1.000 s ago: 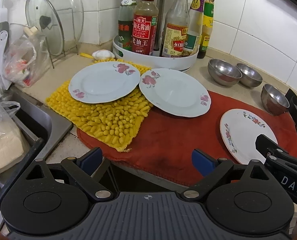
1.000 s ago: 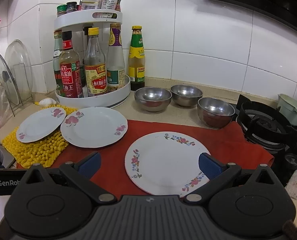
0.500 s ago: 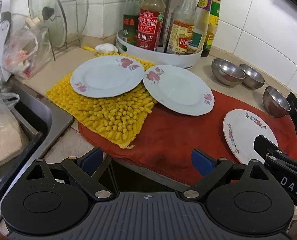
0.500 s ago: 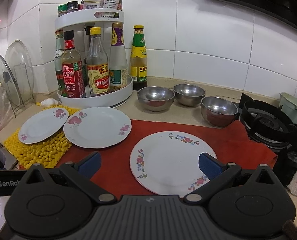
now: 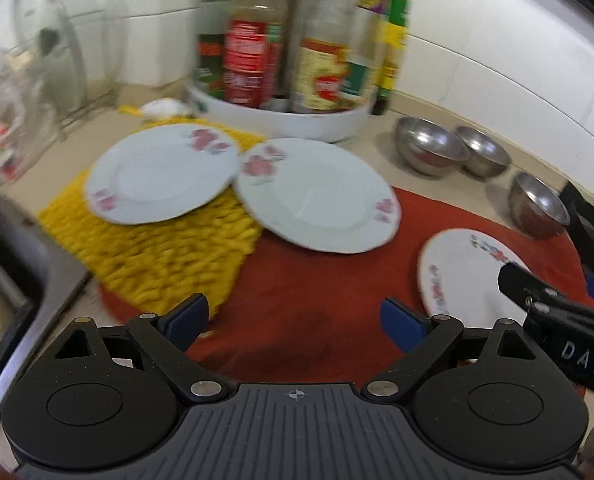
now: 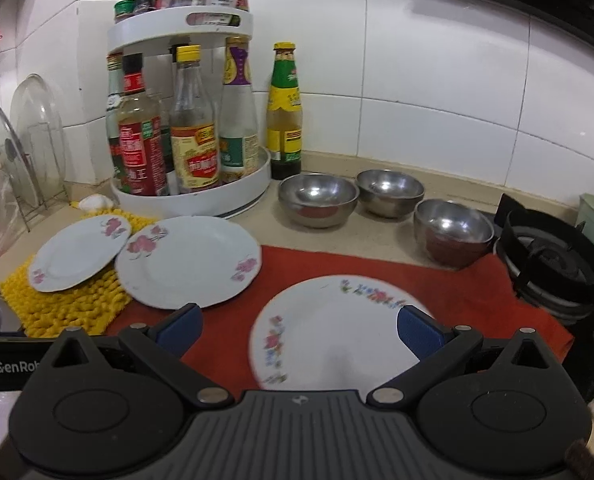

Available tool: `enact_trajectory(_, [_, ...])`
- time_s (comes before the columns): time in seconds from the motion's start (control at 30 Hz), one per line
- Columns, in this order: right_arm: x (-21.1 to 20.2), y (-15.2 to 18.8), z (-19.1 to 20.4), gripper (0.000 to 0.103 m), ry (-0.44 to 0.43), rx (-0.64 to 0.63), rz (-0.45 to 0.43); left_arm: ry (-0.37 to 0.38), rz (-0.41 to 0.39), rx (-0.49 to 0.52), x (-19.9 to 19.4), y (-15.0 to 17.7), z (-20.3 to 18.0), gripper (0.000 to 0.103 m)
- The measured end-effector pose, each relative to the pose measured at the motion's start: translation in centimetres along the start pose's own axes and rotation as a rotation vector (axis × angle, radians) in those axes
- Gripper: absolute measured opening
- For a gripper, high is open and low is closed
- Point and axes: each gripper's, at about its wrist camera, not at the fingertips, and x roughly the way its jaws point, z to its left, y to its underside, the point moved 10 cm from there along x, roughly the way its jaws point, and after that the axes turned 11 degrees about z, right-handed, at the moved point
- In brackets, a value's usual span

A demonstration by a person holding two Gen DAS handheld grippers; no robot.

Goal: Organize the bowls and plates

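Note:
Three flowered white plates lie flat on the counter: the left plate (image 5: 161, 176) on a yellow mat (image 5: 145, 248), the middle plate (image 5: 317, 196) overlapping mat and red cloth (image 5: 317, 288), the right plate (image 6: 337, 328) on the cloth. Three steel bowls (image 6: 317, 196) (image 6: 389, 192) (image 6: 453, 232) stand behind the cloth. My left gripper (image 5: 293, 314) hovers over the cloth's near edge, its jaws wide and closing slightly with nothing between them. Over the right plate's near half my right gripper (image 6: 299, 322) is open and holds nothing.
A white turntable (image 6: 201, 204) full of sauce bottles stands at the back, with one green-labelled bottle (image 6: 285, 120) beside it. Glass lids (image 6: 25, 144) lean in a rack at the left, a sink (image 5: 9, 264) lies lower left, and a gas burner (image 6: 553, 264) sits at the right.
Both grippers have moved forward toward the counter, so plates and bowls appear larger and closer. The left jaws have narrowed a little. Nothing on the counter has moved.

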Motion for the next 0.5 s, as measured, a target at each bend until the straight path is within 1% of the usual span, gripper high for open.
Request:
enact_trajectory(0.07, [0.5,0.1,-1.1,0.100,0.003,0.013,0.010,0.023,0.010,0.040,0.9,0.0,-1.5,0.096])
enact_trajectory(0.2, [1.7,0.3,-4.1,0.100,0.053,0.012,0.037,0.071,0.046,0.115,2.7,0.0,-4.4,0.096])
enact_trajectory(0.27, [2.5,0.8,-5.6,0.100,0.052,0.029,0.065,0.093,0.067,0.152,3.8,0.0,-5.8,0.096])
enact_trajectory(0.33, [3.0,1.1,-6.9,0.100,0.063,0.041,0.075,0.109,0.087,0.183,4.8,-0.1,-7.1,0.096])
enact_trajectory(0.43, [4.3,1.5,-8.8,0.099,0.058,0.077,0.101,0.115,0.126,0.221,6.6,-0.1,-8.8,0.096])
enact_trajectory(0.5, [5.2,2.0,-9.9,0.096,0.061,0.087,0.131,0.111,0.153,0.236,7.7,-0.1,-9.5,0.096])
